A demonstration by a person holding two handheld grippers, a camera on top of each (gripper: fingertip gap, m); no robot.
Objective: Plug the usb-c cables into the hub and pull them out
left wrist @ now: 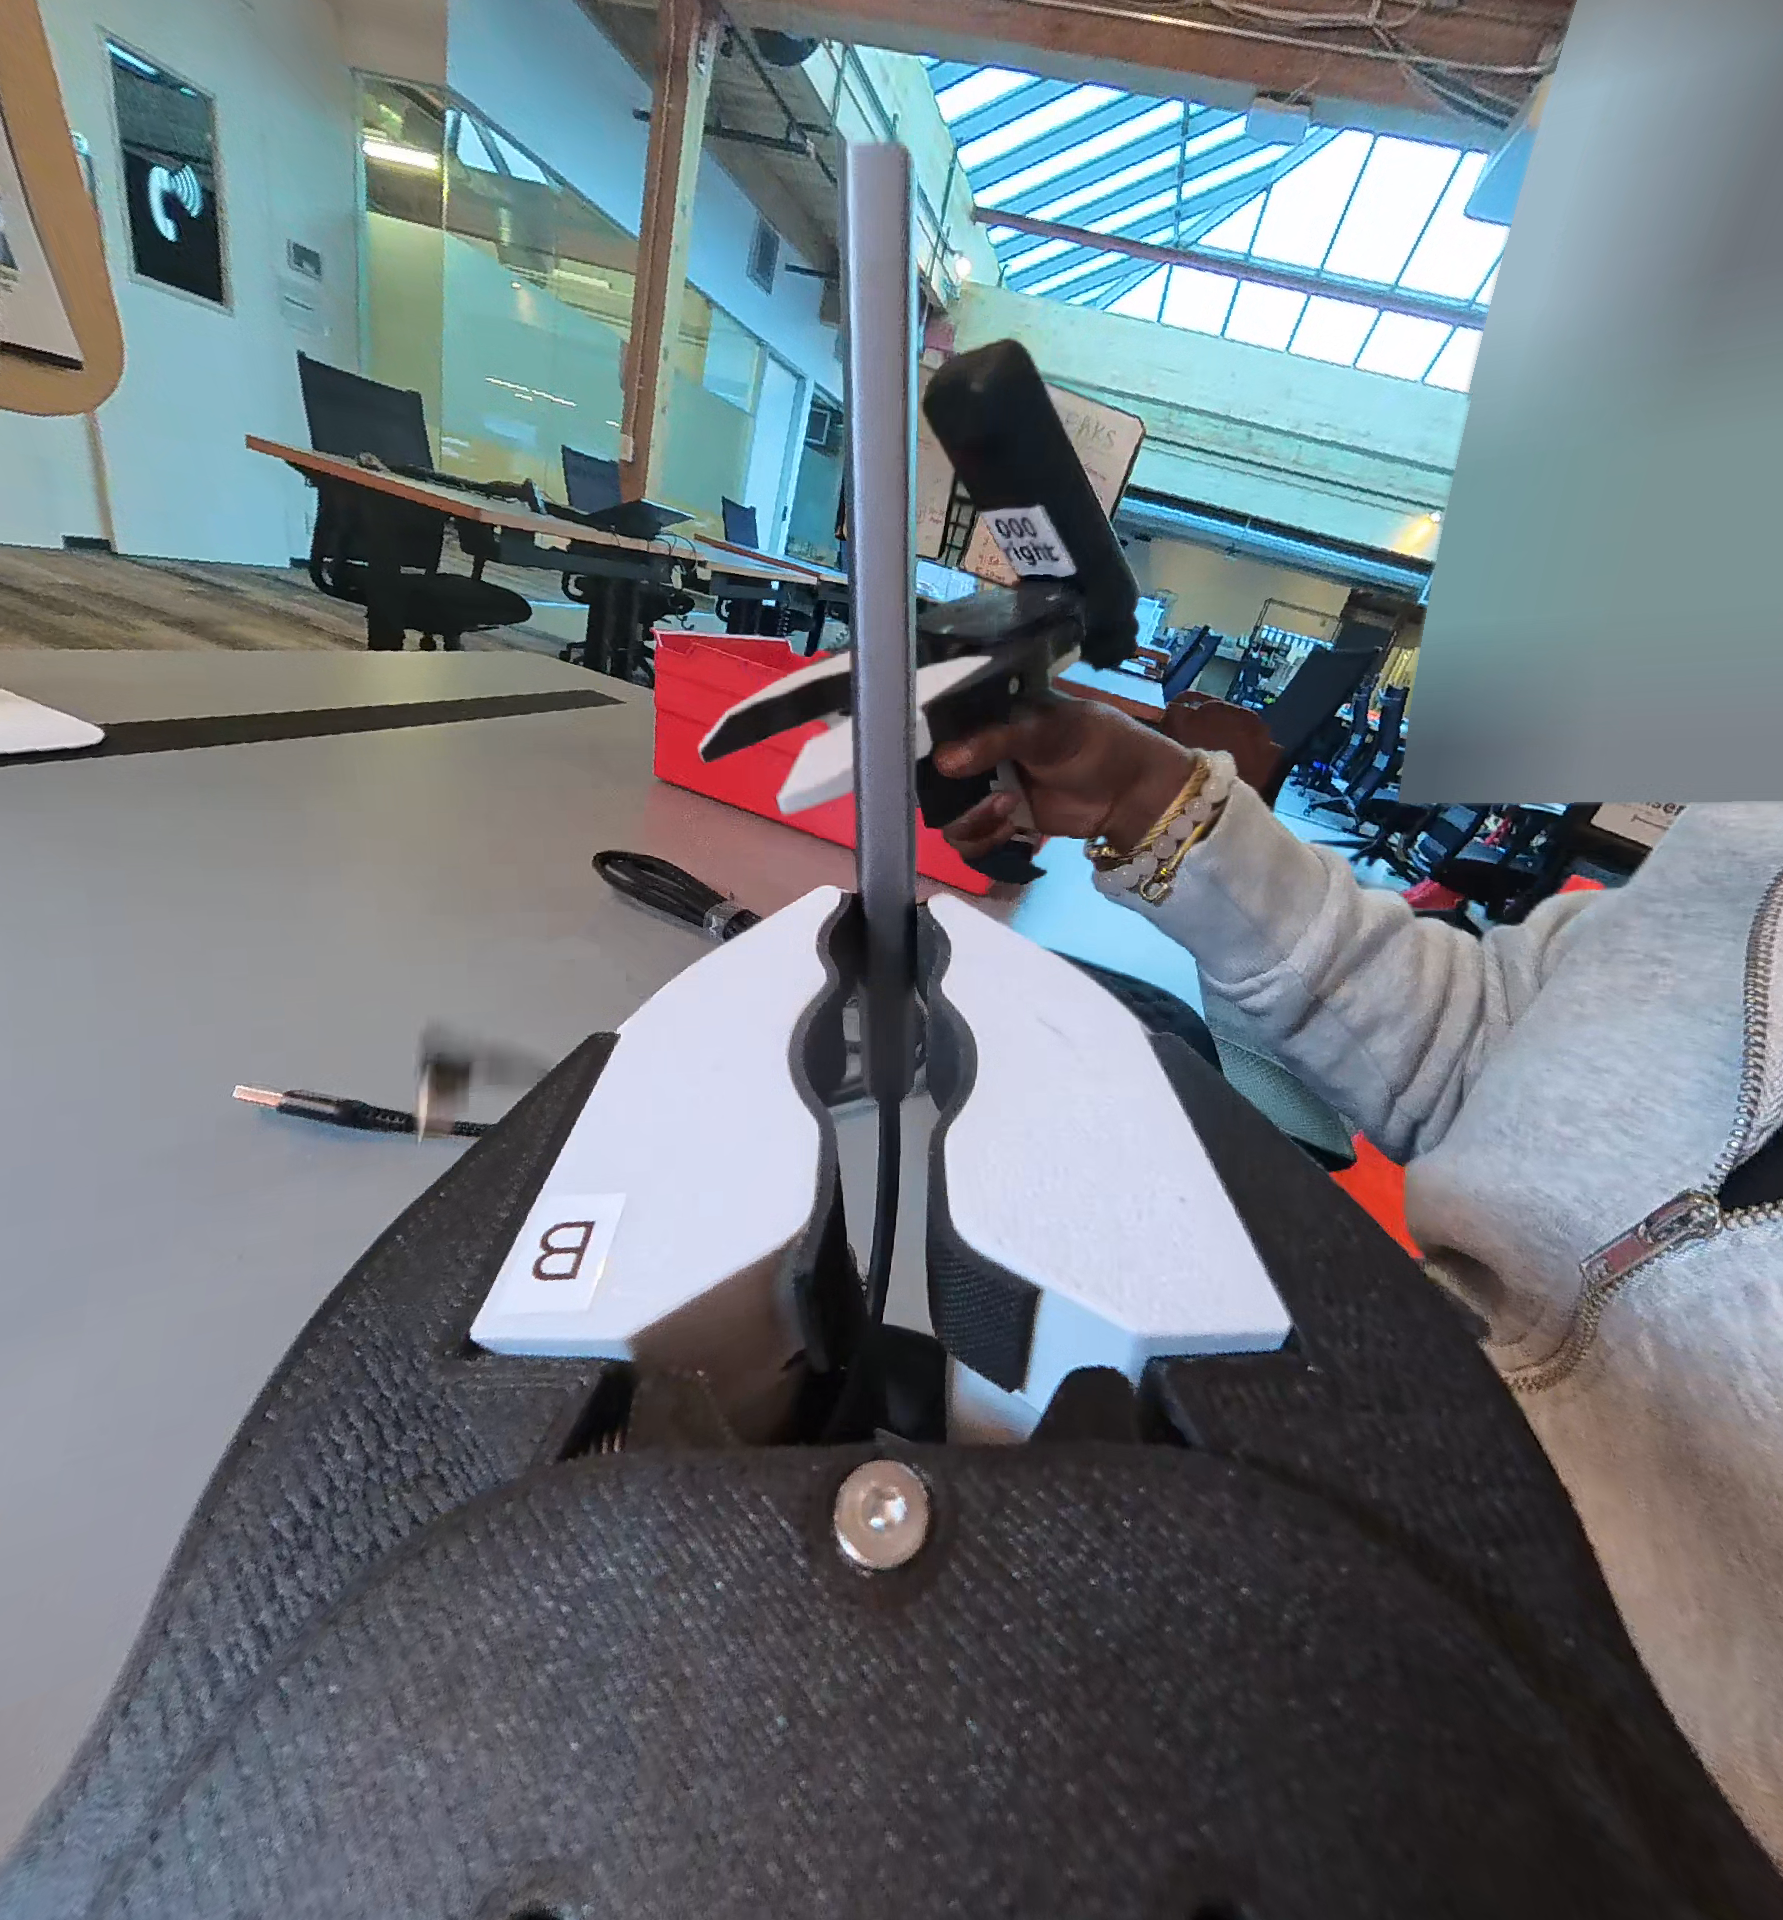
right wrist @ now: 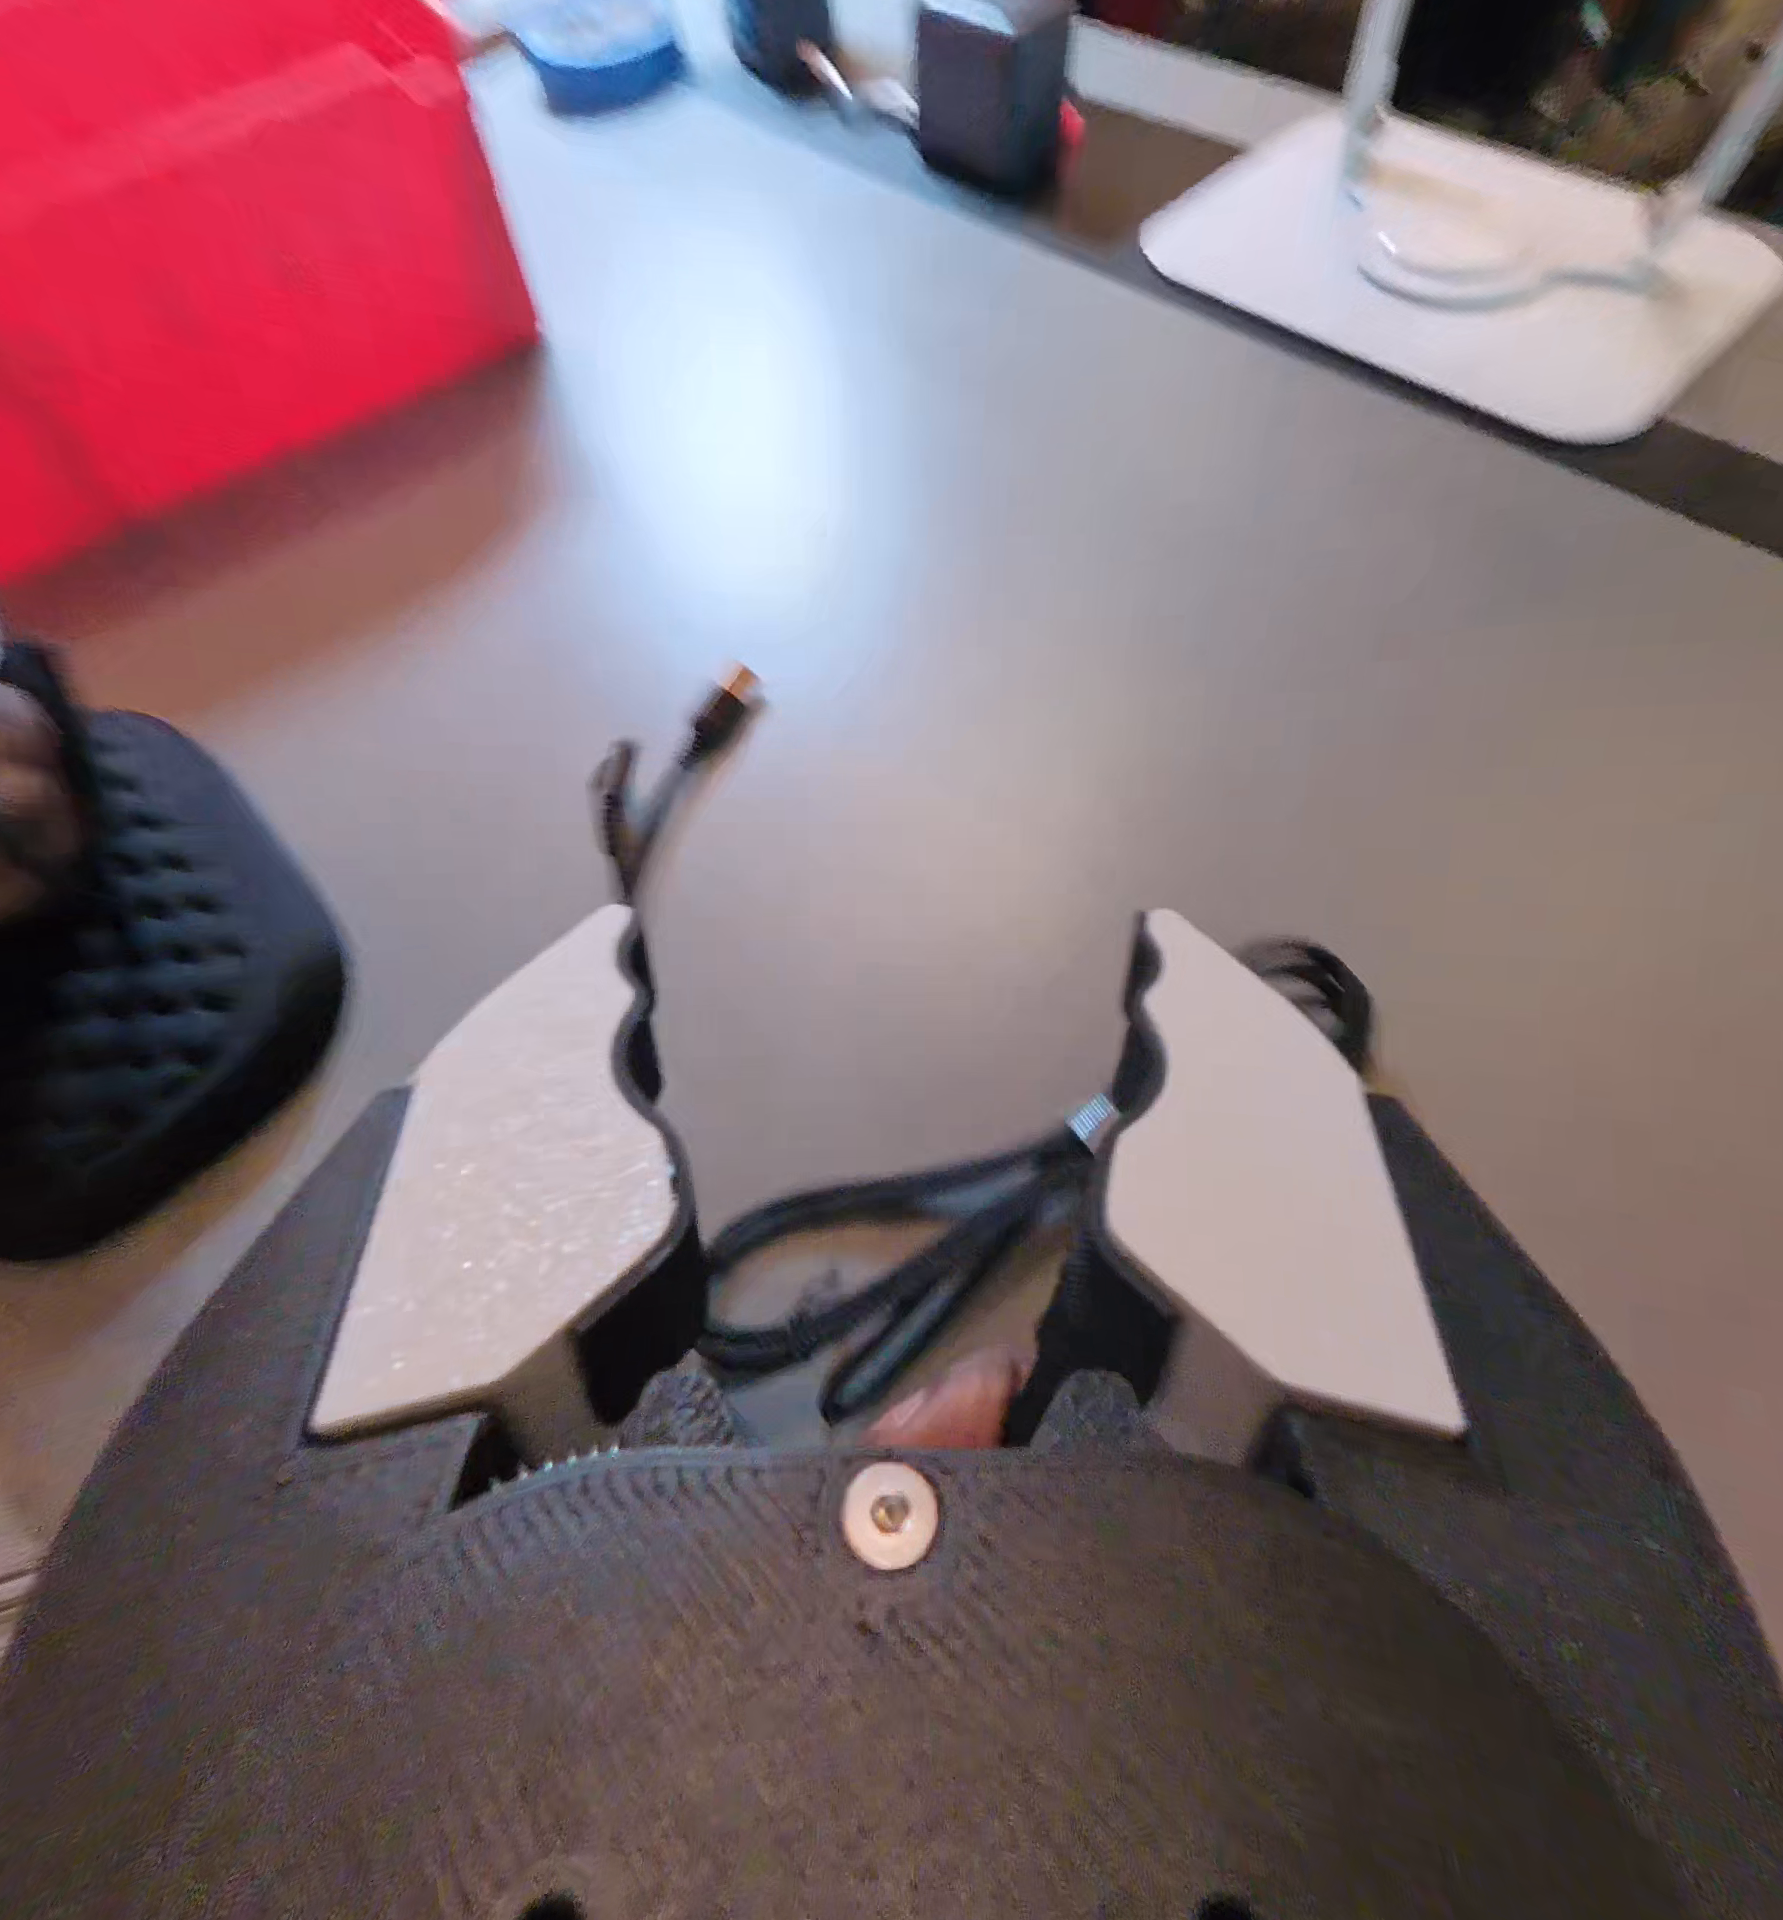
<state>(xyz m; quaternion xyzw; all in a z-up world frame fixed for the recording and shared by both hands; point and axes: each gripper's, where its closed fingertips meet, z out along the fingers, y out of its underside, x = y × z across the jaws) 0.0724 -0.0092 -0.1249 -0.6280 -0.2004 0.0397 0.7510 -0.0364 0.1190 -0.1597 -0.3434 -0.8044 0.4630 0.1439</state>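
Note:
My left gripper (left wrist: 879, 914) is shut on the slim grey hub (left wrist: 879, 520), which stands upright and edge-on between the fingers; its black lead runs down between them. My right gripper (right wrist: 887, 920) is open and empty, held over the grey table (right wrist: 970, 520). It also shows behind the hub in the left wrist view (left wrist: 793, 748), held in a hand. A black cable bundle (right wrist: 866, 1236) lies on the table under and between the right fingers, and its two plug ends (right wrist: 731, 691) point away just past the left fingertip. Another black cable with a metal plug (left wrist: 326, 1107) lies left of my left gripper.
A red bin (left wrist: 731, 717) stands on the table behind the hub, at the upper left in the right wrist view (right wrist: 191, 291). A white monitor stand base (right wrist: 1469, 281) is at the far right. A coiled black cable (left wrist: 669, 888) lies before the bin. A person's grey sleeve (left wrist: 1386, 987) is on the right.

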